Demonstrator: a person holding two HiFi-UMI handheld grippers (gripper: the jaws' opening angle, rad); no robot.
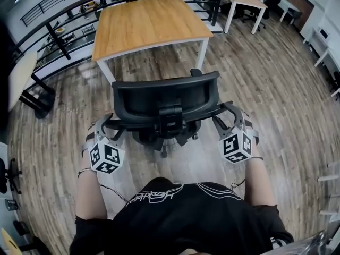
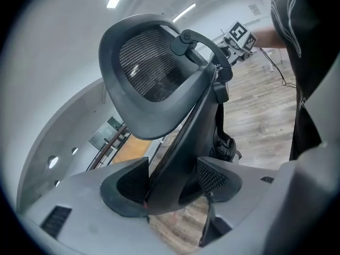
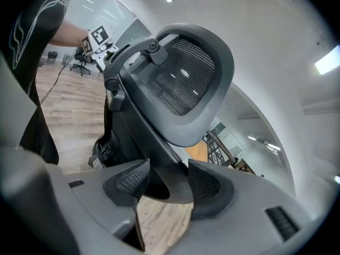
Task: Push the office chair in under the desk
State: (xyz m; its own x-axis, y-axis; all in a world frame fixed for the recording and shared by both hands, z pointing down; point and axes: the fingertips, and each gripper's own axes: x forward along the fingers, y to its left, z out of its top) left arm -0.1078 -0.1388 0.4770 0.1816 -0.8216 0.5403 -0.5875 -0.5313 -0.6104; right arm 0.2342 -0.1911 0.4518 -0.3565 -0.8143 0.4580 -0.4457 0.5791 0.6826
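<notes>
The left gripper [image 2: 172,184] and right gripper [image 3: 166,180] are each clamping their jaws on the office chair's [image 1: 164,97] back edges. Mid-frame, it is standing short of the wooden surface [image 1: 149,20] above, so the whole push is remaining.

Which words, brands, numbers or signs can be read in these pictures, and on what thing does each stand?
Black shirt: white script print across the chest, seen upside down, too blurred to read.
Two marker cubes: square black-and-white patterns only, no letters or digits.
Office chair and desk: no print shows.
Nothing here can be quoted as readable text.
</notes>
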